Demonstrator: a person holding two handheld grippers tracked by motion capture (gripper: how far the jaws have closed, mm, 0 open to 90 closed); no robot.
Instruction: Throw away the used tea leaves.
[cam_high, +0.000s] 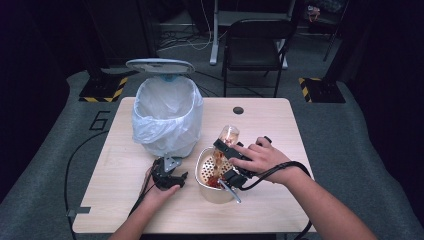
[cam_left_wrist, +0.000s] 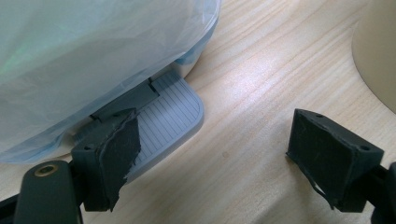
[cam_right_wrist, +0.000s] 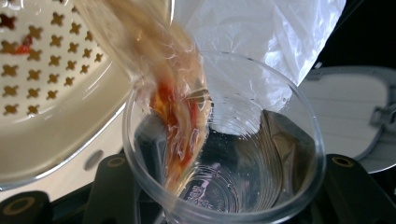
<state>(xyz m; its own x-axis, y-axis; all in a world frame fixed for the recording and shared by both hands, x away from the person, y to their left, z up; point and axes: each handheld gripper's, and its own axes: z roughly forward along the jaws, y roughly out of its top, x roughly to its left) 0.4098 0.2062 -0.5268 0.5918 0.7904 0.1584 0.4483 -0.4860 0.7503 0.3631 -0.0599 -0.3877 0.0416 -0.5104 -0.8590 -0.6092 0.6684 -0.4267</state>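
A clear plastic cup (cam_high: 229, 134) (cam_right_wrist: 224, 154) is tilted over a cream perforated strainer bowl (cam_high: 201, 167) (cam_right_wrist: 56, 70). My right gripper (cam_high: 226, 142) (cam_right_wrist: 229, 196) is shut on the cup. Brownish liquid with red bits (cam_right_wrist: 173, 98) runs from the cup into the strainer. My left gripper (cam_high: 170, 172) (cam_left_wrist: 215, 163) rests open on the table, nothing between its jaws. It points at the grey foot pedal (cam_left_wrist: 173, 116) of the white pedal bin (cam_high: 167, 117).
The bin is lined with a white bag (cam_left_wrist: 93, 56) (cam_right_wrist: 261, 37) and its lid (cam_high: 160, 65) (cam_right_wrist: 345, 112) stands raised. A metal handle (cam_high: 230, 191) sticks out at the strainer's front. A black chair (cam_high: 257, 40) stands behind the wooden table (cam_high: 270, 125).
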